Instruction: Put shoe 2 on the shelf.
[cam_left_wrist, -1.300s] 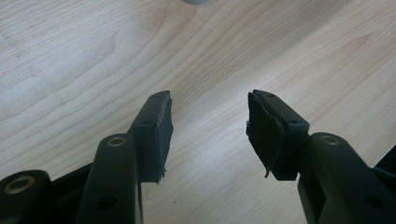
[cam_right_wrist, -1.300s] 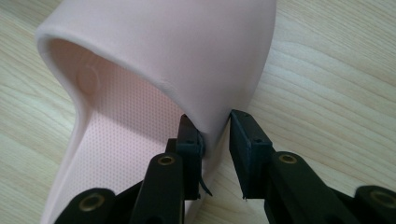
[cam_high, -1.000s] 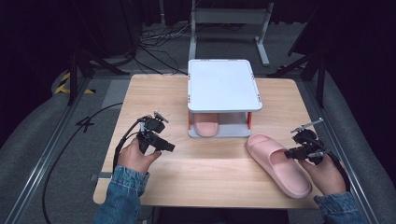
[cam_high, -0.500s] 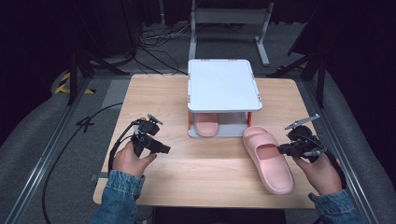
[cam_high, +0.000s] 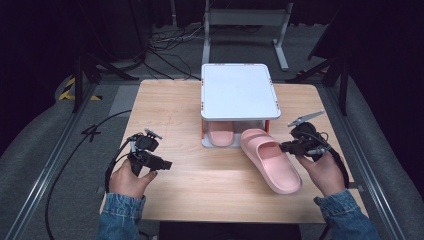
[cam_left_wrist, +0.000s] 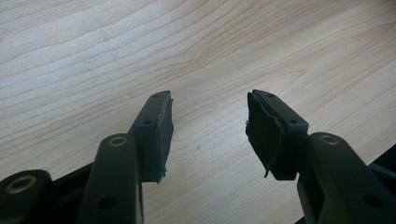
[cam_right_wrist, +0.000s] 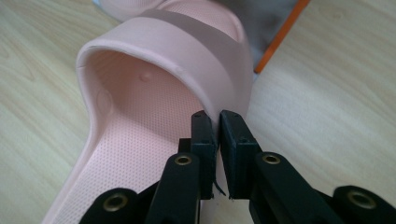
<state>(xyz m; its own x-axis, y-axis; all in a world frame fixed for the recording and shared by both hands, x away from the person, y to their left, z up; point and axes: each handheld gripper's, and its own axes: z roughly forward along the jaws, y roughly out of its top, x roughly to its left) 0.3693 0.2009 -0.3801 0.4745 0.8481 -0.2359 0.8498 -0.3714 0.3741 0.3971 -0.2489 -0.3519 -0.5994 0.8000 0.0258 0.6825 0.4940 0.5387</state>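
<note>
A pink slipper lies slanted on the wooden table, its toe close to the front of a white shelf. My right gripper is shut on the slipper's right rim beside the strap. Its jaws have just been closing, with that rim pinched between the pads. A second pink slipper sits under the shelf. My left gripper hovers open over bare wood at the left, with nothing between its pads.
The shelf stands on orange-trimmed legs at the table's back middle. Cables trail from the left gripper off the table's left edge. Dark floor and metal stands surround the table.
The right gripper has carried the slipper leftward and away from me, bringing its toe up to the shelf's front. The left hand has drifted slightly back toward me.
</note>
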